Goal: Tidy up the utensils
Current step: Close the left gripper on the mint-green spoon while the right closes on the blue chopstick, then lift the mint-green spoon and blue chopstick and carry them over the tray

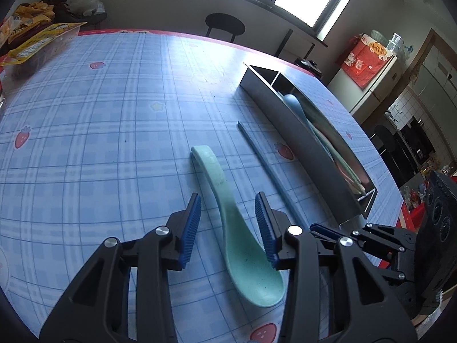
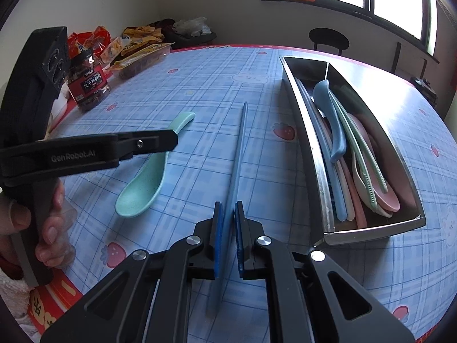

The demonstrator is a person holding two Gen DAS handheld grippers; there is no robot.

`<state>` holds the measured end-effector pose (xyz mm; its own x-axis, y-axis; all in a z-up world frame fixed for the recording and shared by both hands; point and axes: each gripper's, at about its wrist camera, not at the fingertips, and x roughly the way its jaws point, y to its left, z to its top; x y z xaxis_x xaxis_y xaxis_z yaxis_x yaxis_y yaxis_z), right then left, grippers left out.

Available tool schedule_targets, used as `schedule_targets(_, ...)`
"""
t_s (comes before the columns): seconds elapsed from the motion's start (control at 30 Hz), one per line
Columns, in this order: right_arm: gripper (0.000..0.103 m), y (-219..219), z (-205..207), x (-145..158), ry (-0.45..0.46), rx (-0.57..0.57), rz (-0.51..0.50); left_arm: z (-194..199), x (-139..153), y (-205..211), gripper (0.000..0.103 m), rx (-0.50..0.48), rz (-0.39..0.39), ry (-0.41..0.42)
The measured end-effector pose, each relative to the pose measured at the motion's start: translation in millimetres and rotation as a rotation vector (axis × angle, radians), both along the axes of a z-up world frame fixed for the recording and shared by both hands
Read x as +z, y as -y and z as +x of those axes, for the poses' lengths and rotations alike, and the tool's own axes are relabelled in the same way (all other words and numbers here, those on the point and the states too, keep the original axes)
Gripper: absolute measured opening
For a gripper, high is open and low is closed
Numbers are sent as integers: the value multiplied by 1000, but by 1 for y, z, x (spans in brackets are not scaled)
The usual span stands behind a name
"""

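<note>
Utensils at the sorting stage, seen from both wrist cameras. A mint-green spoon (image 1: 245, 228) lies flat on the blue plaid tablecloth (image 1: 100, 143), bowl toward the camera, handle pointing away. The left gripper (image 1: 228, 225) straddles the spoon's neck with its blue pads (image 1: 190, 228) standing apart on either side; neither pad visibly presses on the spoon, so the jaws are unclenched. In the right wrist view the same gripper is seen from the side, a hand (image 2: 45, 223) wrapped round its grip. Just beside the spoon, on its tray side, lies a long blue chopstick (image 2: 238, 154). The right gripper (image 2: 227, 237) is clamped on the near part of the chopstick, both pads against its sides (whether the stick is lifted off the cloth cannot be told). A steel divided tray (image 2: 317, 165) sits further to the right, its long compartment holding a blue spoon (image 2: 334, 120) and pink, green and blue utensils. Snack packets (image 2: 142, 54) and a jar (image 2: 88, 83) stand at the far edge of the table.
</note>
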<state>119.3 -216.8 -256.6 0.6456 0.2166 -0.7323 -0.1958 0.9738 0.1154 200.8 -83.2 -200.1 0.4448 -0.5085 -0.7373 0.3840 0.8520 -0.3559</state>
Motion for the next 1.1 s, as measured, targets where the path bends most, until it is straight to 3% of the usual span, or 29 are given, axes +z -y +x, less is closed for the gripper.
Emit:
schedule_targets(0.07, 9, 1, 0, 0, -1, 1, 6, 0, -3, 1, 40, -4, 3, -7)
schedule_targets(0.17, 9, 3, 0, 0, -3, 1, 18, 4, -6, 1, 26, -3, -2, -20)
schedule_targets(0.43, 9, 3, 0, 0, -4, 2, 21, 3, -10, 5, 22, -29, 4, -22)
schedule_targets(0.53, 9, 3, 0, 0, -4, 2, 18, -6, -8, 11, 11, -47, 42, 4)
schedule_targets(0.9, 9, -7, 3, 0, 1, 1, -43, -10, -9, 7, 11, -33, 35, 22)
schedule_targets(1.1, 10, -11, 12, 0, -5, 5, -62, -21, -6, 10, 11, -32, 77, 68)
